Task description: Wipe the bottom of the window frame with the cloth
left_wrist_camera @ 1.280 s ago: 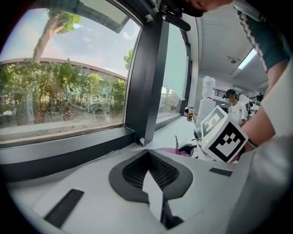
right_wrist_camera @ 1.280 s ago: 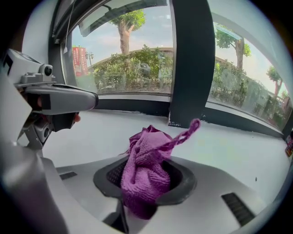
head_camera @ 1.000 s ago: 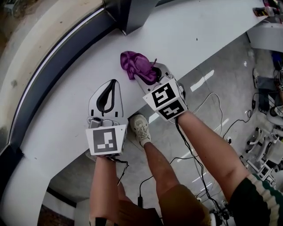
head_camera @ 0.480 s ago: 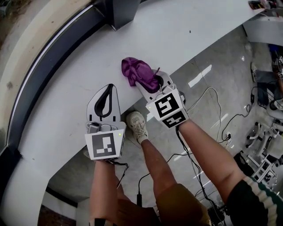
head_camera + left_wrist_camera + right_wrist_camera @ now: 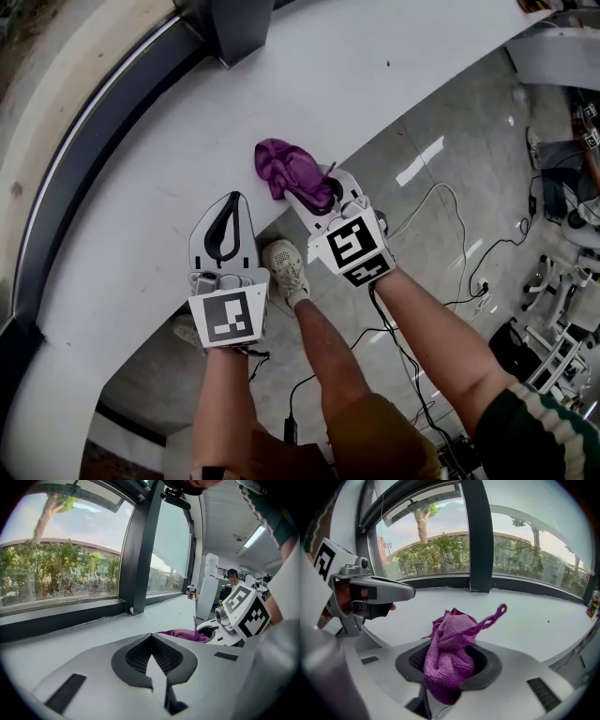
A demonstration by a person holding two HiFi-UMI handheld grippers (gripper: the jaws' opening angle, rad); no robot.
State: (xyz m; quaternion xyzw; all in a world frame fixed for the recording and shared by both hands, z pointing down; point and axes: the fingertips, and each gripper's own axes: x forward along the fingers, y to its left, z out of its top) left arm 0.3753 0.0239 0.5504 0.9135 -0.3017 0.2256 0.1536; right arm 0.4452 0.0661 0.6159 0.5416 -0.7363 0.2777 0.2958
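Note:
A crumpled purple cloth (image 5: 292, 171) hangs bunched between the jaws of my right gripper (image 5: 319, 192), which is shut on it just above the white sill (image 5: 141, 187), near the sill's front edge. In the right gripper view the cloth (image 5: 452, 634) fills the jaw opening of the right gripper (image 5: 449, 665), and a loop sticks up to the right. My left gripper (image 5: 225, 225) hovers over the sill to the left, shut and empty; its tips meet in the left gripper view (image 5: 151, 637). The dark bottom rail of the window frame (image 5: 103, 141) runs beyond both grippers.
A dark upright window post (image 5: 234, 33) stands on the sill ahead of the cloth. Below the sill's edge are the person's shoe (image 5: 284, 267), floor cables (image 5: 441, 216) and equipment (image 5: 562, 187) at the right.
Both grippers have drawn back slightly from the window post toward the sill's near edge. The cloth stays in the right gripper, and the left stays shut.

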